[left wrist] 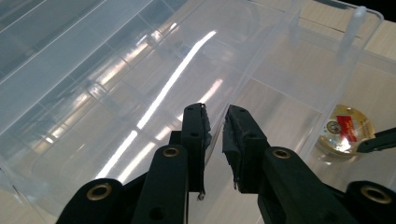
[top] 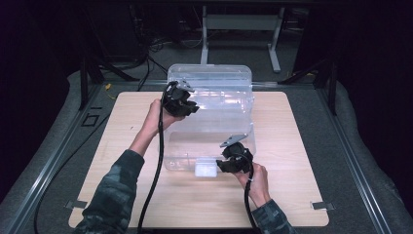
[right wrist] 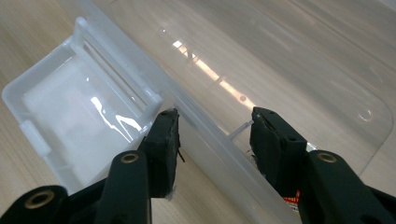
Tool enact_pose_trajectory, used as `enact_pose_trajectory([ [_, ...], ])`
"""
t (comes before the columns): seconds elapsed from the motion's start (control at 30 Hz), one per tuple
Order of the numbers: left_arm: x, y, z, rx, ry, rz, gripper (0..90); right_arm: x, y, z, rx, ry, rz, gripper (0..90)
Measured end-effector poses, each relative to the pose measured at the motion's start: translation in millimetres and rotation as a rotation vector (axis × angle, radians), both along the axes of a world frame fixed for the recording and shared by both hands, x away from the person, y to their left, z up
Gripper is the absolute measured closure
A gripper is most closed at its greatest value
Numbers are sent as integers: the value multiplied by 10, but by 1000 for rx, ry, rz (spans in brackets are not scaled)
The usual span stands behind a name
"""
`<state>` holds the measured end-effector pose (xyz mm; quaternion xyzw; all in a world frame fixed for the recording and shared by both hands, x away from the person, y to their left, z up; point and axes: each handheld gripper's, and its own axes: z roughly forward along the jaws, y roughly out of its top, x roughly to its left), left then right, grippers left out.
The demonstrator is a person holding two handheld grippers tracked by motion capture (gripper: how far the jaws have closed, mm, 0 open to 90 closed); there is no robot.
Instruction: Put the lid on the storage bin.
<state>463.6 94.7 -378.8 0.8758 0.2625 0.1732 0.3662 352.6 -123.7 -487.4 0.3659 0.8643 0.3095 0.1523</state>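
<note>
Clear plastic storage bin [top: 214, 112] sits mid-desk [top: 292, 195], its lid [top: 209, 80] standing raised at the far side. White latch flap [top: 205, 168] hangs open at the near rim. Inside, a small round gold-and-red item [left wrist: 344, 129] lies on the bin floor.

Progress, as I judge it: box is open or partway through being shut; the lid is not down and the near latch is not fastened. Lowering the lid and clipping the latch appear left to do.

Left gripper [top: 187, 108], seen close in the left gripper view [left wrist: 216, 135]: jaws narrowed nearly together, pinching the thin clear lid edge.

Right gripper [top: 229, 163], close-up in its own view [right wrist: 215, 140]: jaws partway apart, straddling the bin's near rim beside the latch. Whether the pads press the rim, I cannot tell.
</note>
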Motion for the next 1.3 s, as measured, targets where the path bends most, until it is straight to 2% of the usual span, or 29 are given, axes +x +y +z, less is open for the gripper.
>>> enact_pose_trajectory([
  [0.07,-21,21,1,-12,6,-9,776,22,-2,1,-2,0,-3,527],
  [0.3,-120,45,-38,-40,-9,-19,774,86,-10,1,-2,1,-6,526],
  [0.77,-258,51,-97,-56,-37,22,767,135,-20,6,-12,0,-3,523],
  [1.03,-363,54,-144,-51,-76,38,765,137,-15,9,-19,4,-3,521],
  [1.23,-406,65,-169,-63,-104,51,757,136,-13,10,-21,6,-1,520],
  [1.3,-402,87,-174,-82,-97,48,755,136,-13,10,-22,6,0,519],
])
